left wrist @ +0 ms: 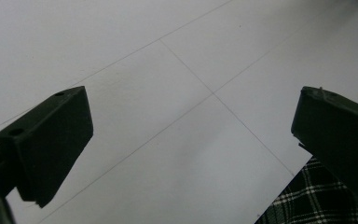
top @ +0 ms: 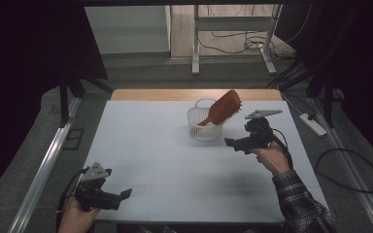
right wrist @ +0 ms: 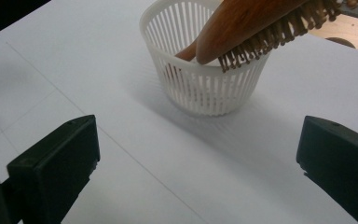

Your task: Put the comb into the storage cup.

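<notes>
Jaws wide apart on both sides, nothing between them, and we start from the high view: the right gripper hangs just off the white basket at about four o'clock from it, pointing toward it, while the left gripper sits well back at the table's seven o'clock corner, far from the action. The brown hairbrush stands handle-down in the basket, its bristled head leaning out over the rim toward two o'clock. Over to the left gripper view: two black jaws spread to either edge, bare table between them, a checked sleeve peeking in at five o'clock; this hand looks idle. Now the right gripper view, and this is the one to watch: the jaws frame the slotted basket dead ahead at twelve o'clock, apart from it, with the hairbrush propped across the rim, bristles facing down and toward the camera. My read on handling: the brush looks like stiff wood, light, with a smooth rounded back that could slide between hard jaws, and bristles that would flex and give a mushy hold. The better grab seems to be across the neck, where head narrows into handle just above the rim, squeezing on the side edges. The basket looks thin, light plastic, so it may well tip or drag along if the brush snags on the way out; the idle left gripper could steady it.
</notes>
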Motion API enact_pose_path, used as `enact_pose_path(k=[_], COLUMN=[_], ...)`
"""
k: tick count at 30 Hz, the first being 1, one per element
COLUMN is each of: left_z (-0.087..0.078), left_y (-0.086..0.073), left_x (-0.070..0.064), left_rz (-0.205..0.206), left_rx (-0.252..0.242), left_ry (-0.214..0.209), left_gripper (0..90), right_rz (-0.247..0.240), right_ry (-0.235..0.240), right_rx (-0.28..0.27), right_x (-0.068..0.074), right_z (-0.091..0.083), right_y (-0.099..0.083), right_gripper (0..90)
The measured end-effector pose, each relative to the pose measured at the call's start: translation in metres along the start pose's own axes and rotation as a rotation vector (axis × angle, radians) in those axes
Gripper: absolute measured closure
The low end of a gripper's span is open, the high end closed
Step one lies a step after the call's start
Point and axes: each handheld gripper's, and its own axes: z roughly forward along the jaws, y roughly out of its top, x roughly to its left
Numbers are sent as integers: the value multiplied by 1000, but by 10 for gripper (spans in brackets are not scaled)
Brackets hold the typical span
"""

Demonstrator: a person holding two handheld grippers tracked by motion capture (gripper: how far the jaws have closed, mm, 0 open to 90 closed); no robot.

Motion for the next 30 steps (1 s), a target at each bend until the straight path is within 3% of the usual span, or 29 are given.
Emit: enact_pose_path(k=[19,30], left_z=[-4,-3], left_y=[-2,-2], left_x=[1,1], left_rz=[6,7], left_rx=[2,8], left_ry=[31,28], left_gripper=[0,0], right_rz=[-51,-44], right_ry=[17,9], right_rx=[14,15], right_x=[19,20], right_z=[-9,-17], right_y=[-18,-32], right_gripper=[0,0])
